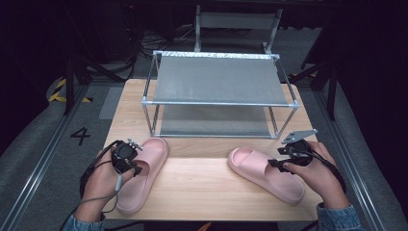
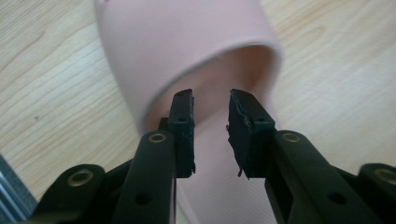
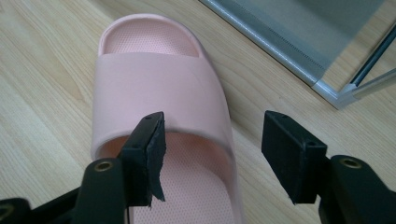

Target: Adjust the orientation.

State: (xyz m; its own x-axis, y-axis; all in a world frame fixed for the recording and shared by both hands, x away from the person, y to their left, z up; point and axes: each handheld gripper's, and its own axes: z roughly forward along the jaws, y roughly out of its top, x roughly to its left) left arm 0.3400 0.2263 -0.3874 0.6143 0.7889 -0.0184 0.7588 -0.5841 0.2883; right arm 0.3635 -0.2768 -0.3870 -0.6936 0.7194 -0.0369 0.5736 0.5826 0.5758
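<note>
Two pink slide slippers lie on the wooden table [image 1: 202, 185], toes toward a shoe rack. My left gripper [image 1: 136, 167] hovers over the middle of the left slipper [image 1: 144, 185]. In the left gripper view, my left gripper [image 2: 212, 95] is open a narrow gap, just behind the strap of the left slipper [image 2: 187, 37], with only footbed showing between the pads. My right gripper [image 1: 278, 163] is at the right slipper [image 1: 262, 175]. In the right gripper view, my right gripper [image 3: 215, 116] is wide open. It straddles the side edge of the right slipper [image 3: 154, 88], one jaw over the foot opening, the other outside.
A metal-framed shoe rack [image 1: 219, 79] with two grey fabric shelves stands at the back of the table; its lower front corner [image 3: 331, 91] lies close to the right slipper's toe. Bare wood separates the slippers. The table's front edge runs just behind the heels.
</note>
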